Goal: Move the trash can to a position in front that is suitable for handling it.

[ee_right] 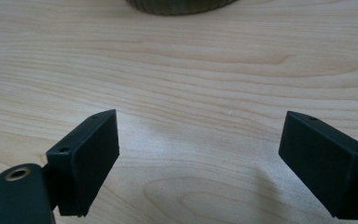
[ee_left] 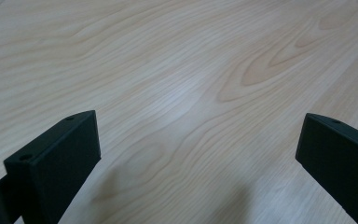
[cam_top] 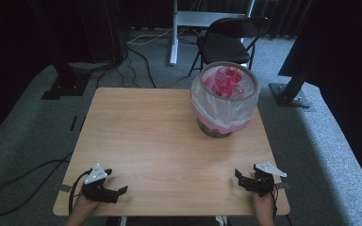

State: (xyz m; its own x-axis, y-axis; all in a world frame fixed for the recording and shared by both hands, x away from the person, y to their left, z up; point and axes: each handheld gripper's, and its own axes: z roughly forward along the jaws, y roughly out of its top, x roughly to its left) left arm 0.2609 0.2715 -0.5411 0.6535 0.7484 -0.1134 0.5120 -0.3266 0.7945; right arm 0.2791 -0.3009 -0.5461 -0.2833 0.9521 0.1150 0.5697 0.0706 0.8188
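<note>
Both claws, left [cam_top: 114, 192] and right [cam_top: 246, 180], spread and empty; bin [ee_right: 182, 5] base cut off at the frame top

left gripper [cam_top: 115, 193] sitting low near bottom-left, jaws gaping wide, nothing between | right gripper [cam_top: 245, 181] sitting low near bottom-right, jaws gaping wide, nothing between | hands gripping from behind

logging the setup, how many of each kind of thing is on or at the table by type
grippers: 2, left gripper and right gripper, both open
bin with white liner: 1
pink pieces in it: a heap, too blurred to count
folding chair: 1
total: 4 countable things
</note>
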